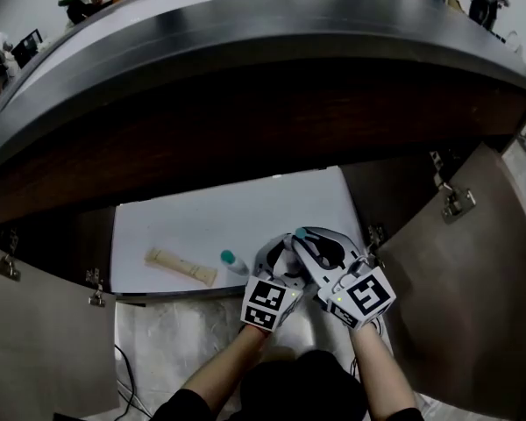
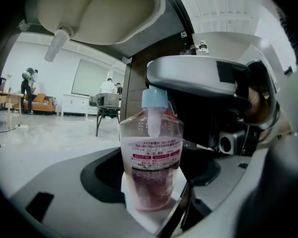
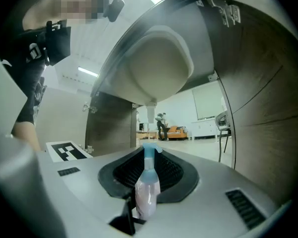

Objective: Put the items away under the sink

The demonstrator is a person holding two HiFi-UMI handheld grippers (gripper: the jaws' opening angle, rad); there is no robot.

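A clear flat bottle [image 2: 151, 167] holds purplish liquid and has a pale blue cap and a printed label. It stands upright between the jaws of my left gripper [image 2: 154, 202], broad face to that camera. The right gripper view shows the same bottle [image 3: 147, 195] edge-on between the jaws of my right gripper [image 3: 141, 212]. In the head view, the left gripper [image 1: 287, 246] and right gripper [image 1: 314, 239] meet at the bottle's cap [image 1: 300, 232], at the front of the white cabinet floor [image 1: 202, 213]. Both are shut on it.
On the cabinet floor lie a long beige packet [image 1: 181, 267] and a small teal-capped bottle [image 1: 233, 261], left of the grippers. Cabinet doors stand open at the left [image 1: 35, 331] and right [image 1: 473, 279]. The sink bowl [image 3: 159, 68] and its drain pipe [image 2: 57, 43] hang overhead.
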